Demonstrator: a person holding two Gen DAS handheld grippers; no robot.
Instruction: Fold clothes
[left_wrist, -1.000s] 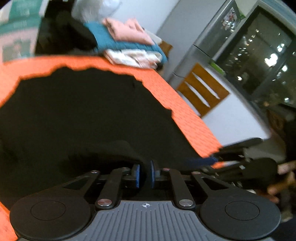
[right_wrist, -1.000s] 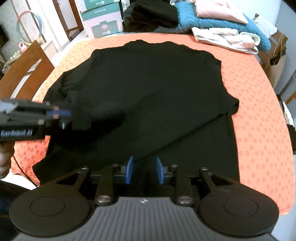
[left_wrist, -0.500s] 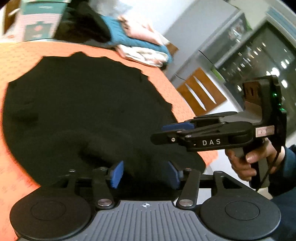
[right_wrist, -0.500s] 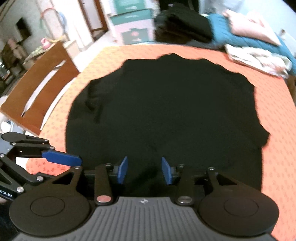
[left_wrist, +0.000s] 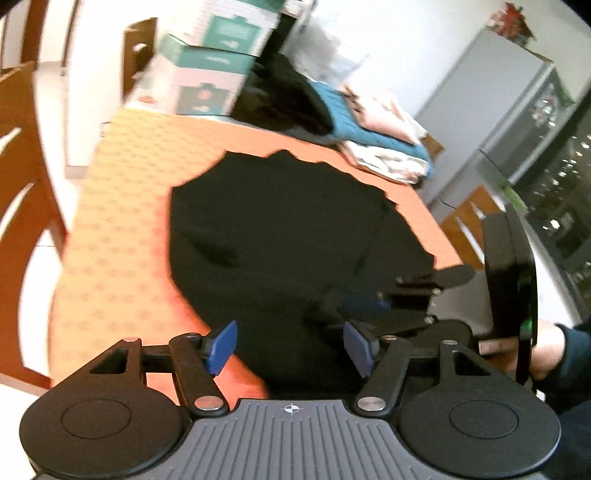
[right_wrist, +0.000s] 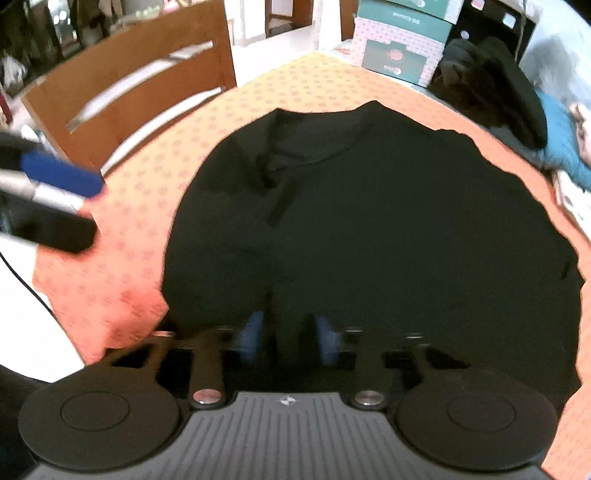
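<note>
A black garment (left_wrist: 280, 229) lies spread flat on the orange patterned tablecloth (left_wrist: 122, 236). In the left wrist view my left gripper (left_wrist: 290, 347) hovers over the garment's near edge; its jaws are opening and nothing is between the blue pads (left_wrist: 221, 345). My right gripper (right_wrist: 288, 338) is at the near hem of the garment (right_wrist: 369, 229). Its jaws are closing, blurred, with a fold of black cloth between them. The left view also shows the right gripper (left_wrist: 354, 306), low over the garment's right edge, held by a hand (left_wrist: 546, 350). The left gripper (right_wrist: 94, 210) shows blurred at the left of the right view.
Folded clothes are stacked at the table's far end: a black pile (left_wrist: 291, 99) and a teal knit (left_wrist: 354, 125) with pale pieces. Cardboard boxes (left_wrist: 207, 70) stand behind. Wooden chairs (right_wrist: 129, 85) (left_wrist: 465, 221) flank the table. A grey fridge (left_wrist: 491, 96) stands back right.
My left gripper, shut a second ago, has let go, opened wide and drawn back to the left. My right gripper slid left along the near hem and is narrowing on the cloth.
</note>
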